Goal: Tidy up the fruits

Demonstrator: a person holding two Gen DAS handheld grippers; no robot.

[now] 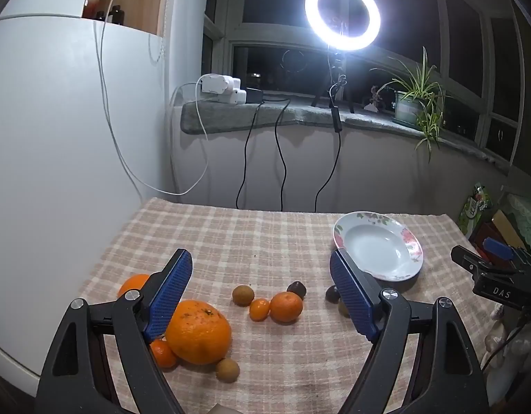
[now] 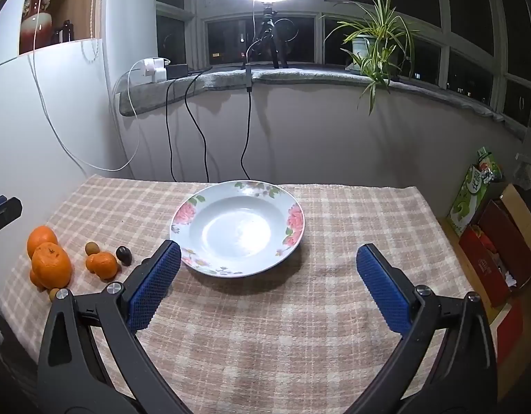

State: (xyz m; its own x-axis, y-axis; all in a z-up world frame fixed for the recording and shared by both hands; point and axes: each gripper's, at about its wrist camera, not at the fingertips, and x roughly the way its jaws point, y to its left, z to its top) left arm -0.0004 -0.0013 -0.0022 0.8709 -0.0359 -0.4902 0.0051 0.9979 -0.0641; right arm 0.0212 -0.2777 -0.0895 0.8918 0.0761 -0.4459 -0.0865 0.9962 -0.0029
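Several fruits lie on the checked tablecloth: a large orange (image 1: 198,332), a medium orange (image 1: 286,306), a small orange (image 1: 258,309), a brown longan (image 1: 243,295) and a dark chestnut (image 1: 297,289). My left gripper (image 1: 262,262) is open and empty above them. An empty white plate with a floral rim (image 2: 295,220) stands in the middle of the right wrist view and also shows in the left wrist view (image 1: 413,241). My right gripper (image 2: 268,258) is open and empty just in front of the plate. The fruits show at its left (image 2: 51,265).
A white cabinet (image 1: 51,131) borders the table on the left. A ring light (image 1: 342,13), cables and a potted plant (image 1: 415,100) stand on the window sill behind. Cardboard boxes (image 2: 500,241) sit beyond the table's right edge.
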